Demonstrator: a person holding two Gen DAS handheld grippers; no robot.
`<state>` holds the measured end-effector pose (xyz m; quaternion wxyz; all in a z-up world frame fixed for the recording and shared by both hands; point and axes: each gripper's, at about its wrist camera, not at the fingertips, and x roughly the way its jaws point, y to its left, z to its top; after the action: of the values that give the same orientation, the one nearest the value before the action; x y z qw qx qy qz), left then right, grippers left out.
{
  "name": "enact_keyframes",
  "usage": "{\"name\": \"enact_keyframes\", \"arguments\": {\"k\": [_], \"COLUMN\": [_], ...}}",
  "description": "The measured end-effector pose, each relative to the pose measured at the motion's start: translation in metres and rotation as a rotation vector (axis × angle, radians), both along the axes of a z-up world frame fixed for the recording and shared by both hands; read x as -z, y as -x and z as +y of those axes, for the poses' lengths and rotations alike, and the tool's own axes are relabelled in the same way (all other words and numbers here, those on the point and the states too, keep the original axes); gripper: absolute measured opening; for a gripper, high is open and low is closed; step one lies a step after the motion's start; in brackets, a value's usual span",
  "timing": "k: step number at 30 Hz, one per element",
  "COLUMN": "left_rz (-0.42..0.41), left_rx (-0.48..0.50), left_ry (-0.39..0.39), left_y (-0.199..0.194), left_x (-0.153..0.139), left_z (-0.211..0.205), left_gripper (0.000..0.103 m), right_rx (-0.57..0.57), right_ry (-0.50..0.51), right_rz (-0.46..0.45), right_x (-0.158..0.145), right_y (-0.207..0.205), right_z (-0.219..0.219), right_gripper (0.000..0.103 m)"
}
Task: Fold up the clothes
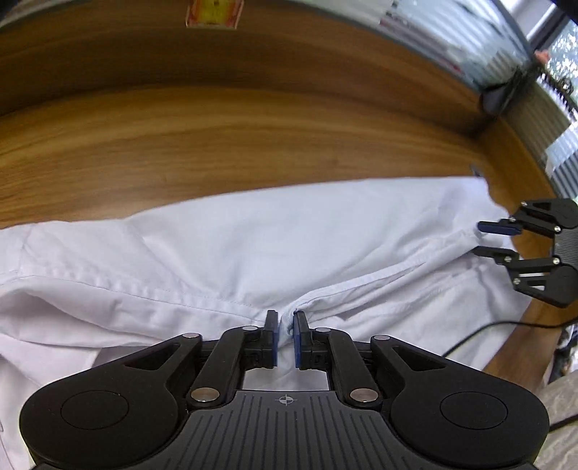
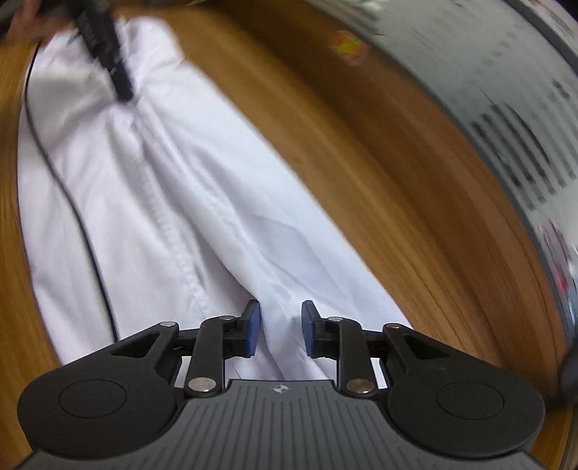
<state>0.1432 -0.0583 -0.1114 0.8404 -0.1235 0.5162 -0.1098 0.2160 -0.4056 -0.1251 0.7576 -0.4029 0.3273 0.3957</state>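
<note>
Left wrist view: the white shirt (image 1: 253,253) lies on the wooden table (image 1: 216,144) with its long axis running left to right, stretched across the near half. The left gripper (image 1: 286,338) is pinched tight on a bunched hem seam at the near edge. At far right the right gripper (image 1: 480,239) has its jaws apart around the shirt's end. A yellow-red sticker (image 1: 213,12) sits on the table's far side; slatted blinds (image 1: 505,54) lie beyond. Right wrist view, blurred: the shirt (image 2: 180,199) runs away toward upper left, thin, smooth cotton with stitched seams, a dark cable (image 2: 72,202) across it. The right gripper (image 2: 278,332) is parted, cloth between the pads.
</note>
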Motion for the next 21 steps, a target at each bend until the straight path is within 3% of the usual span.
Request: {"name": "enact_keyframes", "arguments": {"k": [4,7,12,16,17,18,20,21], "left_rz": [-0.041,-0.044,-0.028,-0.037,-0.041,-0.048,-0.065,-0.074], "left_rx": [-0.05,-0.082,-0.137,-0.207,-0.23,-0.255,-0.309,-0.337], "left_ry": [0.016,0.012,0.002,0.001,0.002,0.0,-0.011,-0.017], "left_y": [0.011,0.016,0.021,0.027,0.029,0.031,0.036,0.039], "left_x": [-0.014,-0.019,-0.024,-0.031,-0.033,-0.035,-0.041,-0.044], "left_z": [0.0,-0.003,-0.007,-0.007,-0.006,-0.004,0.0,0.003], "left_gripper": [0.016,0.025,0.028,0.041,0.044,0.045,0.045,0.045], "right_rx": [0.136,0.181,0.111,0.019,-0.002,-0.012,-0.011,-0.003], "right_ry": [-0.052,0.0,0.143,0.212,0.225,0.233,0.234,0.229], "right_rz": [0.008,-0.019,-0.069,-0.098,-0.105,-0.109,-0.117,-0.12], "right_x": [-0.025,-0.025,-0.001,0.02,0.024,0.027,0.028,0.025], "right_y": [-0.005,-0.011,-0.022,-0.029,-0.031,-0.032,-0.032,-0.031], "right_z": [-0.029,-0.054,-0.078,-0.081,-0.079,-0.077,-0.078,-0.08], "right_gripper": [0.033,0.036,0.037,0.036,0.035,0.02,0.002,0.002]}}
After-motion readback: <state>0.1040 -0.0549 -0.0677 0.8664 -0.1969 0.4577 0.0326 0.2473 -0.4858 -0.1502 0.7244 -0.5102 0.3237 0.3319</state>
